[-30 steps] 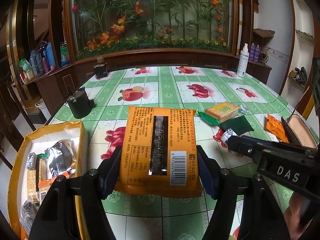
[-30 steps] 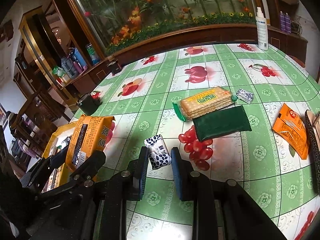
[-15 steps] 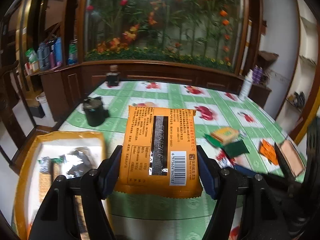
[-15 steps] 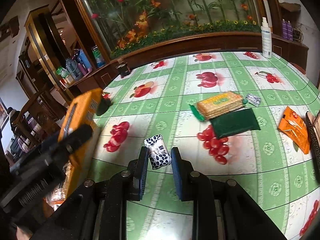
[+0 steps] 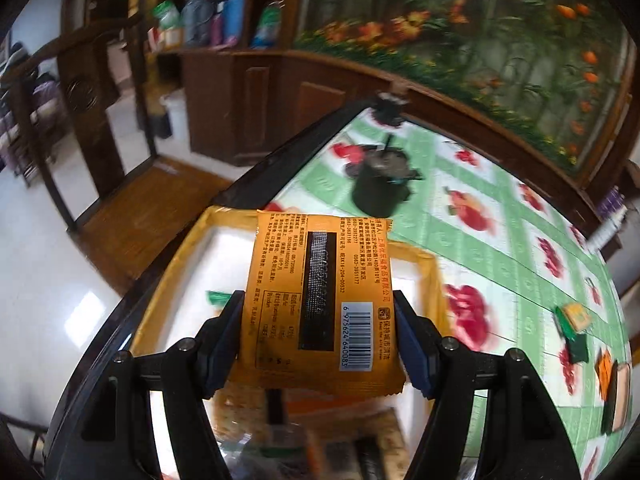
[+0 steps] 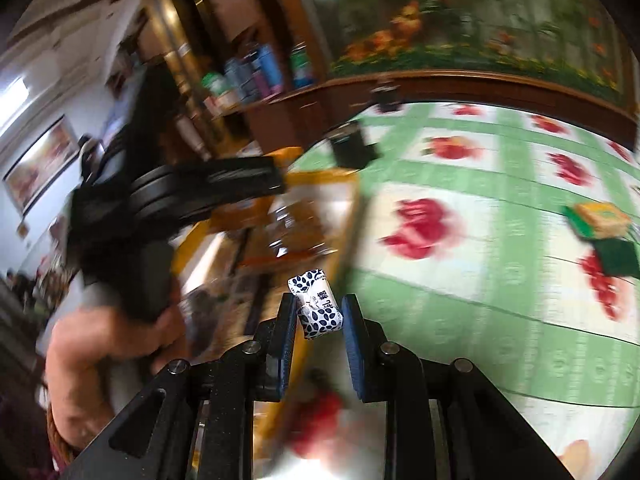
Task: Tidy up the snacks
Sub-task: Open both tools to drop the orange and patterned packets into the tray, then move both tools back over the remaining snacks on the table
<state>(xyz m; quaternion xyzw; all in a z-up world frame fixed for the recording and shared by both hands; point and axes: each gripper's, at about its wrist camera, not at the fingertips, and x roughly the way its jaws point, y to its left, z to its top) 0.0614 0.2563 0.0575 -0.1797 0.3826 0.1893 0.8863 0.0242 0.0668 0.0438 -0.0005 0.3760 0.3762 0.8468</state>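
Note:
My left gripper (image 5: 320, 336) is shut on a flat orange snack pack (image 5: 320, 292) with a barcode, held over the yellow box (image 5: 430, 276) at the table's left end. Other wrapped snacks lie blurred in the box below it. My right gripper (image 6: 318, 314) is shut on a small white candy with a blue leaf pattern (image 6: 316, 302), hanging over the box's right rim (image 6: 348, 232). In the right wrist view the left gripper (image 6: 208, 188) and the hand that holds it (image 6: 100, 344) show at the left, above the box.
A black cup with a straw (image 5: 380, 190) stands on the green fruit-patterned tablecloth (image 6: 500, 312) beyond the box. A biscuit pack (image 6: 600, 220), a dark green pack (image 6: 618, 256) and an orange packet (image 5: 602, 368) lie at the right. The table edge and floor drop off at the left.
Both grippers have swung left from over the tablecloth to over the yellow box, each rolling, each keeping its snack. The view is now motion-blurred.

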